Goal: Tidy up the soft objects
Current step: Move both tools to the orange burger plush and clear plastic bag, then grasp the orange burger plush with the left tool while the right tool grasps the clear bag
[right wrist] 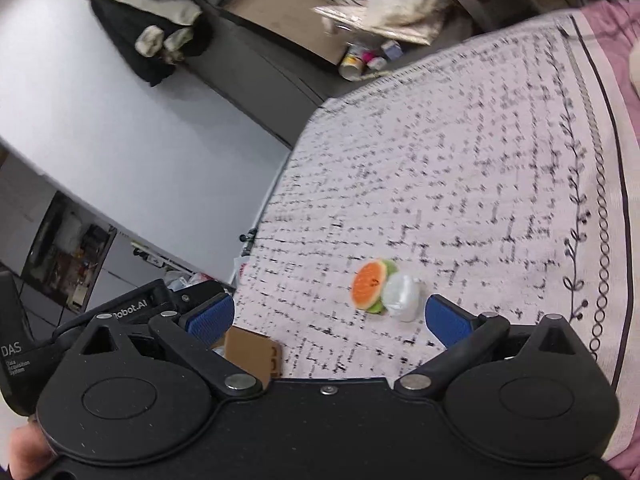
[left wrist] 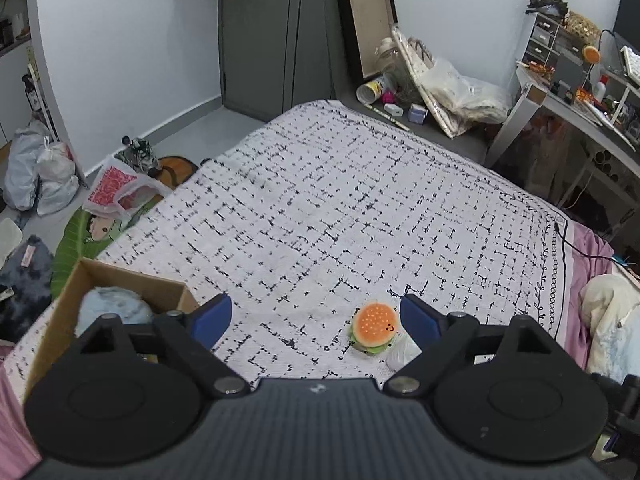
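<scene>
A small burger plush (left wrist: 374,329) with an orange bun lies on the patterned bed cover (left wrist: 340,200), with a white soft object (left wrist: 402,354) touching it. My left gripper (left wrist: 316,318) is open and empty, held above the cover; the burger sits just inside its right finger. A cardboard box (left wrist: 104,276) at its left holds a light blue plush (left wrist: 114,306). In the right wrist view, my right gripper (right wrist: 330,318) is open and empty, with the burger plush (right wrist: 369,285) and white object (right wrist: 402,296) just ahead between its fingers. A box corner (right wrist: 252,354) shows below.
Floor left of the bed holds plastic bags (left wrist: 40,172) and a green leaf cushion (left wrist: 76,240). A cluttered desk (left wrist: 580,92) stands at the far right. Bags and containers (left wrist: 440,88) lie past the bed's far end. A cream plush (left wrist: 612,320) lies on pink bedding at the right.
</scene>
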`<state>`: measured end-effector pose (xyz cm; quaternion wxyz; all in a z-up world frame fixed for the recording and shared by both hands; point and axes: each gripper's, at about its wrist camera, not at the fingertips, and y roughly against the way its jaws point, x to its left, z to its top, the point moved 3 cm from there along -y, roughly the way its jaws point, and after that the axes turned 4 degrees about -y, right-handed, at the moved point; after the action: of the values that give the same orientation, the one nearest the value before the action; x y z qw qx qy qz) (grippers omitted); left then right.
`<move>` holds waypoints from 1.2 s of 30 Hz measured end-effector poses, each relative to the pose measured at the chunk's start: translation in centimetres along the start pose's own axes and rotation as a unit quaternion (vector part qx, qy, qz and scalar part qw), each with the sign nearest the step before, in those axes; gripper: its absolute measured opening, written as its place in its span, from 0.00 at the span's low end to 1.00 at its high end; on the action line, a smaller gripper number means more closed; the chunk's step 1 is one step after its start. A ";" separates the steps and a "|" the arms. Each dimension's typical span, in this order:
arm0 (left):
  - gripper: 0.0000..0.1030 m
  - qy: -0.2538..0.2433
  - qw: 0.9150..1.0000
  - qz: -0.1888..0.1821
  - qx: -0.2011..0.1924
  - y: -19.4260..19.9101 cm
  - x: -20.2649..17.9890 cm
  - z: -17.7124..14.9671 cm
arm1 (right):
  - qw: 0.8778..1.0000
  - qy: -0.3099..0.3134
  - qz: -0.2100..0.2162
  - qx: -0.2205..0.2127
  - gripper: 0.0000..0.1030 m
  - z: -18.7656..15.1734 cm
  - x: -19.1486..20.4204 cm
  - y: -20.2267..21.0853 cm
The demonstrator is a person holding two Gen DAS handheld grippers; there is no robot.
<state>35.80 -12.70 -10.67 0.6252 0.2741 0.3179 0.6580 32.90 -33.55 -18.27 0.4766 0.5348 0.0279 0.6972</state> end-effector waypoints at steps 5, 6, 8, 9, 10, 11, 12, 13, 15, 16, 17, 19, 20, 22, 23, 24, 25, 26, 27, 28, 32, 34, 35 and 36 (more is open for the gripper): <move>0.87 0.019 1.000 -0.019 0.013 -2.5 -0.5 -0.2 | 1.000 -0.025 -0.009 0.007 1.00 0.3 -2.0 -1.3; 0.87 0.021 0.999 -0.022 0.017 -3.0 -0.7 -0.3 | 1.000 -0.028 -0.010 0.007 1.00 0.3 -2.2 -1.6; 0.87 0.027 0.999 -0.030 0.023 -4.1 -0.9 -0.4 | 0.999 -0.035 -0.013 0.008 1.00 0.4 -2.8 -2.3; 0.87 0.030 0.999 -0.034 0.026 -4.7 -1.0 -0.4 | 0.999 -0.038 -0.013 0.008 0.99 0.4 -2.9 -2.5; 0.87 0.033 0.998 -0.037 0.029 -5.2 -1.1 -0.5 | 0.999 -0.042 -0.013 0.009 0.99 0.4 -3.2 -3.0; 0.87 0.037 0.998 -0.040 0.032 -5.8 -1.2 -0.5 | 0.999 -0.047 -0.014 0.011 0.99 0.4 -3.4 -3.4; 0.87 0.040 0.998 -0.041 0.035 -6.3 -1.2 -0.6 | 0.998 -0.054 -0.016 0.015 0.98 0.3 -3.8 -4.0; 0.87 0.044 0.997 -0.041 0.039 -6.9 -1.2 -0.6 | 0.998 -0.061 -0.018 0.019 0.95 0.3 -4.1 -4.5; 0.87 0.050 0.997 -0.042 0.047 -8.1 -1.2 -0.8 | 0.997 -0.072 -0.022 0.028 0.91 0.1 -4.8 -5.6; 0.87 0.052 0.996 -0.044 0.053 -8.7 -1.2 -0.8 | 0.996 -0.074 -0.024 0.032 0.90 0.1 -4.9 -6.0; 0.86 0.054 0.996 -0.045 0.058 -9.2 -1.1 -0.8 | 0.996 -0.077 -0.027 0.037 0.90 0.1 -5.1 -6.6; 0.85 0.060 0.995 -0.050 0.066 -10.3 -1.1 -0.9 | 0.995 -0.081 -0.031 0.042 0.90 0.0 -5.2 -7.5; 0.85 0.063 0.994 -0.053 0.070 -10.8 -1.1 -0.9 | 0.995 -0.081 -0.033 0.044 0.90 0.0 -5.2 -7.9; 0.84 0.068 0.993 -0.059 0.075 -11.7 -1.1 -1.0 | 0.995 -0.078 -0.038 0.046 0.90 0.0 -5.1 -8.5; 0.84 0.070 0.993 -0.062 0.078 -12.2 -1.1 -1.1 | 0.995 -0.076 -0.043 0.046 0.90 0.0 -5.1 -8.8; 0.84 0.071 0.992 -0.065 0.082 -12.7 -1.2 -1.1 | 0.995 -0.074 -0.048 0.046 0.89 -0.1 -5.1 -9.1; 0.83 0.072 0.991 -0.069 0.087 -13.2 -1.4 -1.2 | 0.995 -0.070 -0.052 0.048 0.88 -0.1 -5.2 -9.5; 0.83 0.073 0.991 -0.072 0.091 -13.6 -1.4 -1.3 | 0.995 -0.066 -0.055 0.051 0.87 -0.2 -5.3 -9.9; 0.83 0.073 0.990 -0.075 0.095 -14.0 -1.6 -1.3 | 0.995 -0.064 -0.059 0.056 0.85 -0.3 -5.5 -10.4; 0.83 0.073 0.989 -0.079 0.100 -14.5 -1.7 -1.4 | 0.994 -0.065 -0.064 0.059 0.82 -0.4 -5.7 -10.9; 0.82 0.070 0.986 -0.093 0.116 -16.0 -2.5 -1.5 | 0.995 -0.062 -0.061 0.054 0.80 -0.3 -5.8 -11.6; 0.82 0.073 0.985 -0.099 0.120 -16.5 -2.9 -1.7 | 0.995 -0.055 -0.066 0.053 0.78 -0.4 -5.6 -12.0; 0.82 0.075 0.985 -0.102 0.121 -16.7 -3.0 -1.8 | 0.995 -0.051 -0.067 0.051 0.75 -0.4 -5.6 -12.1; 0.81 0.075 0.984 -0.108 0.122 -16.9 -3.2 -2.0 | 0.995 -0.045 -0.070 0.050 0.67 -0.5 -5.6 -12.2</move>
<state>45.51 -15.79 -24.73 0.6283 0.2625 0.4698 0.5618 40.17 -30.54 -29.18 0.4977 0.5858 0.0783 0.6348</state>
